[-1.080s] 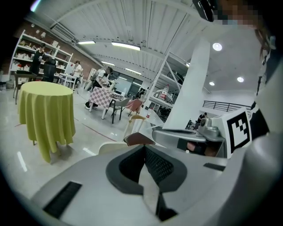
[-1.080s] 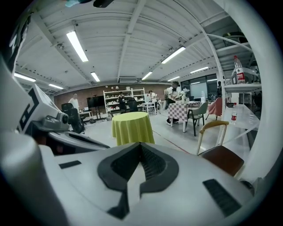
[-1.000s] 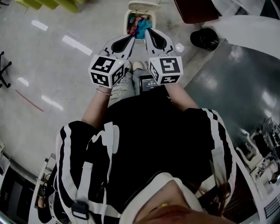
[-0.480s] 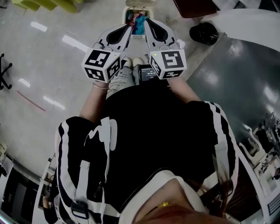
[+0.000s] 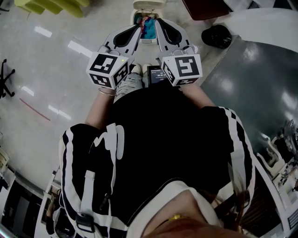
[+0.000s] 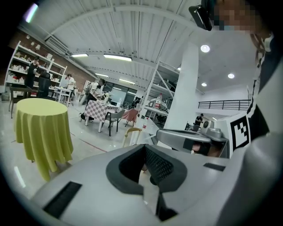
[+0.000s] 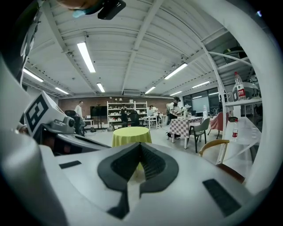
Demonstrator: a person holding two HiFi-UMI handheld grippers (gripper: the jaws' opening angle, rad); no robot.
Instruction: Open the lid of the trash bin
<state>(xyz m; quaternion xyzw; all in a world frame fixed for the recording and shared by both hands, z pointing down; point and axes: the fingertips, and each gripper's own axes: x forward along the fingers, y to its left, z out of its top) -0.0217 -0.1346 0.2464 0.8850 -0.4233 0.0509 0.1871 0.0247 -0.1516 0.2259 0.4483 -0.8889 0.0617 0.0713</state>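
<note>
In the head view a small white trash bin (image 5: 138, 17) stands on the floor just ahead of the person's feet. Its lid (image 5: 148, 4) is tipped up at the back, and blue and red rubbish (image 5: 149, 25) shows inside. My left gripper (image 5: 138, 29) and right gripper (image 5: 157, 24) are held side by side above the bin's front, tips pointing toward it. Both are shut with nothing between their jaws. The left gripper view (image 6: 148, 170) and right gripper view (image 7: 139, 154) look level across the room and show no bin.
A black round object (image 5: 216, 36) lies on the floor right of the bin, beside a dark grey surface (image 5: 251, 93). A yellow-clothed table (image 6: 42, 128) stands to the left, with chairs and a checkered table (image 7: 191, 123) farther off. A shoe (image 5: 130, 81) is under the grippers.
The bin has slid toward the top edge of the head view. Both grippers have shifted slightly up and apart, and both have stayed shut.
</note>
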